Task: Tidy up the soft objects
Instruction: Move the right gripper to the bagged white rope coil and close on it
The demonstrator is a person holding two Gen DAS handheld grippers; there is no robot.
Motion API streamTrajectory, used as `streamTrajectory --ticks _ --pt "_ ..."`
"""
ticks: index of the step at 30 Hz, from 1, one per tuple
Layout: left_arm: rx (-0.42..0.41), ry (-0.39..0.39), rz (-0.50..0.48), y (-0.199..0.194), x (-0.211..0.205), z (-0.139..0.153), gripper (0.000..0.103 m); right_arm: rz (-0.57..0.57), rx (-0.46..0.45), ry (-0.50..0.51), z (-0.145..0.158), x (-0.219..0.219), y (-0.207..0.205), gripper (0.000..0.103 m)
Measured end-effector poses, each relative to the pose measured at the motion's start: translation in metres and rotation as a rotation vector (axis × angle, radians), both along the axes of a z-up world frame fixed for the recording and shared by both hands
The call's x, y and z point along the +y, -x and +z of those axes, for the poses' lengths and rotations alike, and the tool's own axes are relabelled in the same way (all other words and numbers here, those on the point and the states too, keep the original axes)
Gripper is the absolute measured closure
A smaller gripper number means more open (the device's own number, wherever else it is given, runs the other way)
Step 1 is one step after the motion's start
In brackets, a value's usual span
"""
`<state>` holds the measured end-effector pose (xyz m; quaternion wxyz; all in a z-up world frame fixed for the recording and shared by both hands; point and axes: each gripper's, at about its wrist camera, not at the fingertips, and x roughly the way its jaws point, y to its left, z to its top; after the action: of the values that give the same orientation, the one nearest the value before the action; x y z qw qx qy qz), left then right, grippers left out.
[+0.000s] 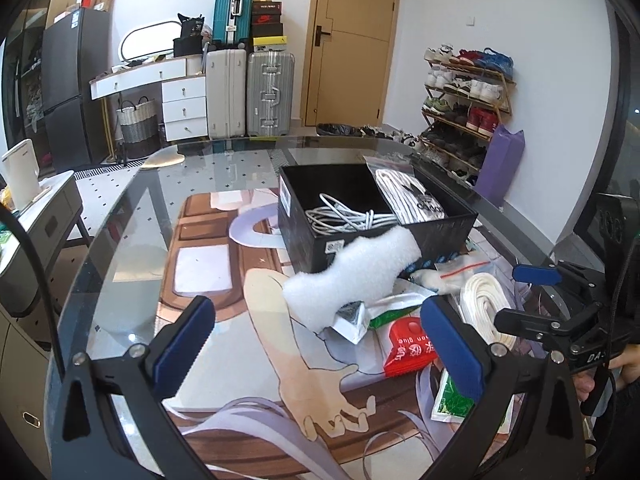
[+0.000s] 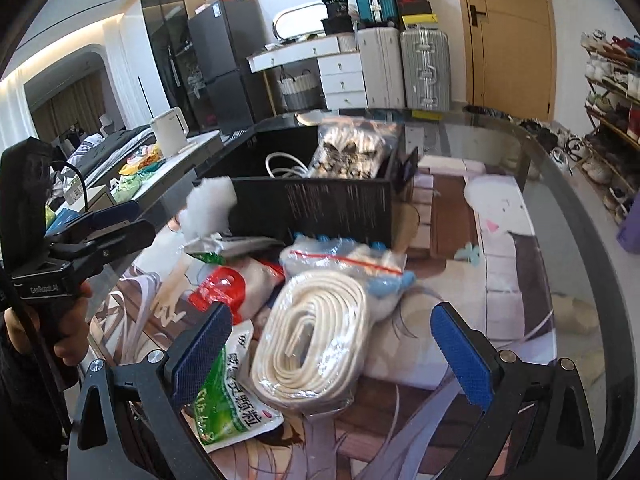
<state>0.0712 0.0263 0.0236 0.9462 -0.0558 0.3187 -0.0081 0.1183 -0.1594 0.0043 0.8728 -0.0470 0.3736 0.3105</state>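
A white fluffy wad of stuffing (image 1: 352,276) (image 2: 208,208) leans against the front of a black box (image 1: 304,216) (image 2: 320,204). The box holds white cables (image 1: 344,216) and a bagged white item (image 1: 412,196). My left gripper (image 1: 320,344) (image 2: 132,220) is open just short of the wad, holding nothing. My right gripper (image 2: 332,350) (image 1: 532,296) is open around a bagged coil of white rope (image 2: 312,340) (image 1: 484,308) without touching it. Beside the coil lie a zip bag of blue and white fluff (image 2: 344,264), a red packet (image 1: 408,344) (image 2: 224,288) and a green-printed packet (image 2: 224,396).
Everything rests on a printed mat (image 1: 208,264) on a round glass table (image 1: 120,208) (image 2: 568,168). A side cabinet with a white kettle (image 1: 20,176) (image 2: 170,132) stands to the left. A shoe rack (image 1: 464,108) and purple bag (image 1: 500,164) stand beyond the right edge.
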Motion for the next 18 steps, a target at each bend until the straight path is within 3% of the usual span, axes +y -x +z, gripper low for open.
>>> streamTrajectory --ticks 18 --pt "0.041 -0.038 -0.030 -0.003 -0.013 -0.012 0.000 0.008 0.050 0.057 -0.022 0.016 -0.002 0.002"
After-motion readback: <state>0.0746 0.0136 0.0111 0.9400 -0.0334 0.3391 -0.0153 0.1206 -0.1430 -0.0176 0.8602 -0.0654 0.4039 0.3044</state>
